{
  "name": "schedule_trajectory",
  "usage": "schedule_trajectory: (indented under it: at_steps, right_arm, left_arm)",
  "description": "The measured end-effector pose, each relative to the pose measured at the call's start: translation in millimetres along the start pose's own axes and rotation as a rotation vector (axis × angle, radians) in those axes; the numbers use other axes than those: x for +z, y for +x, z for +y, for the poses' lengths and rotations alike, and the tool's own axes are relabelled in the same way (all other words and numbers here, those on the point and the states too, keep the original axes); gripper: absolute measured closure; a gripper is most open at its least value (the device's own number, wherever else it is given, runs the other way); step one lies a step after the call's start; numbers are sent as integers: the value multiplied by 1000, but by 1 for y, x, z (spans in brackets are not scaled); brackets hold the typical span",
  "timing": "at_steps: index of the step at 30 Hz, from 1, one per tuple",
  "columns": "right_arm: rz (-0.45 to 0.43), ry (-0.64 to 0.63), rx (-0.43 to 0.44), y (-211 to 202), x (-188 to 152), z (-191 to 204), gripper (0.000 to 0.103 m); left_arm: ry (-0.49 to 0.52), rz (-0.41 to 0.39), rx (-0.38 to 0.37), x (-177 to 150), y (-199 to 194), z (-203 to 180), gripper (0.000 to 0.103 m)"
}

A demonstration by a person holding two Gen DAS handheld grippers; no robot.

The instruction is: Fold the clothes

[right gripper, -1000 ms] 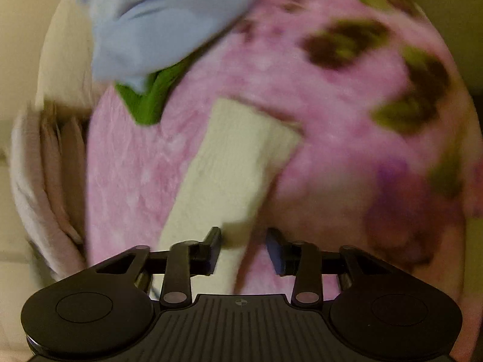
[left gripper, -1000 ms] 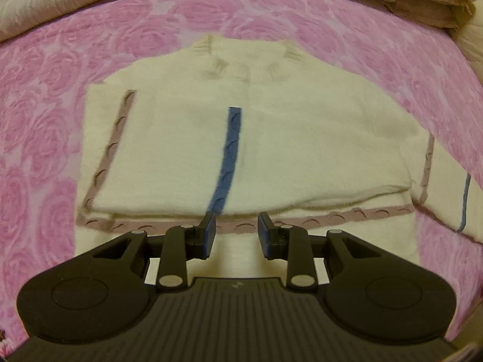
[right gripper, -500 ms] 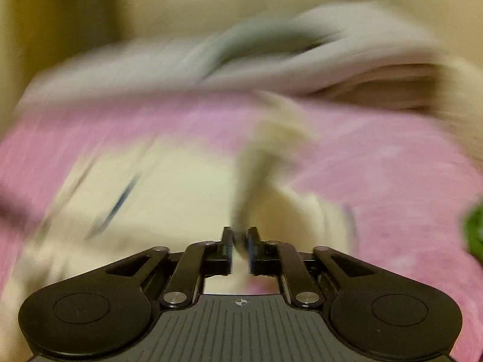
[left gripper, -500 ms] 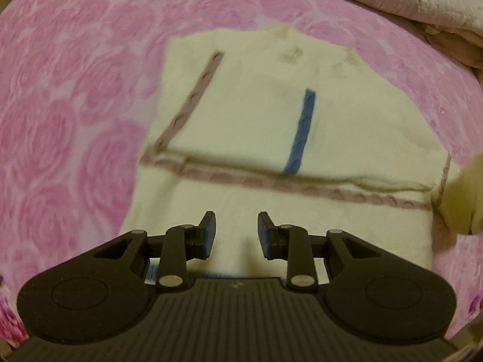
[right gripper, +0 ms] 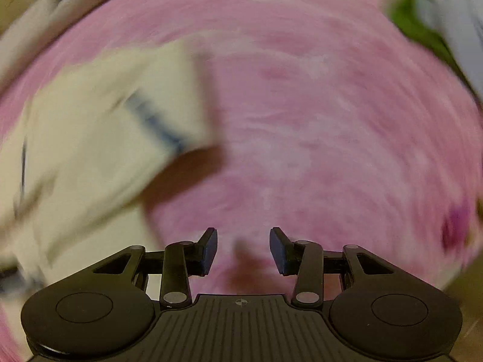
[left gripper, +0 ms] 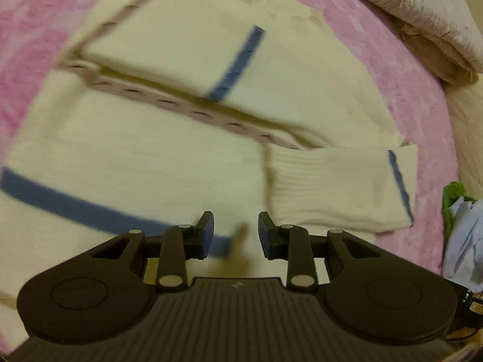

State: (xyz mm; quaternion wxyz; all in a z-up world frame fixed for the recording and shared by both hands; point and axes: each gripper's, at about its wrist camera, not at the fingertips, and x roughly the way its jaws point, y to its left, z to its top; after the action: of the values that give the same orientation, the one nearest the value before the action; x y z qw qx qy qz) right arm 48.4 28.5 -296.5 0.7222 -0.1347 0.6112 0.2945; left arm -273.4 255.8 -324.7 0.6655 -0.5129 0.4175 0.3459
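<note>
A cream knit sweater with blue stripes and a mauve trim band lies on the pink rose-patterned bedspread. Its right sleeve, with a ribbed cuff, lies folded across the lower body. My left gripper is open and empty, low over the sweater's lower part. In the blurred right wrist view the sweater lies at the left, and my right gripper is open and empty over the bare bedspread beside it.
A folded beige quilt lies along the far right of the bed. A light blue and green pile of clothes sits at the right edge; it also shows in the right wrist view, top right.
My right gripper closed on the sleeve, carried it across the sweater, then opened and pulled away to the right. My left gripper moved closer in over the sweater's lower part.
</note>
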Motion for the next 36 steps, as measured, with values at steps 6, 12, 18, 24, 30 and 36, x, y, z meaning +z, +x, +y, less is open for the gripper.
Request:
schedule_trajectory:
  at_steps: [6, 12, 18, 24, 30, 36]
  right_arm:
    - [15, 102, 25, -15, 4, -33, 61]
    - [19, 15, 24, 2, 4, -13, 61]
    - [-7, -11, 28, 10, 20, 0, 61]
    - [-31, -46, 40, 15, 36, 21, 61]
    - [-20, -91, 49, 32, 48, 52, 61]
    - [-24, -149, 51, 34, 52, 70, 61]
  left_arm:
    - [35, -4, 12, 11, 39, -22, 70]
    - [218, -53, -96, 21, 23, -56, 101]
    - [441, -294, -134, 49, -69, -70, 101]
    - [447, -431, 95, 99, -108, -1, 101]
    - [396, -311, 184, 129, -56, 56, 101]
    - [397, -296, 229, 133, -39, 70, 99]
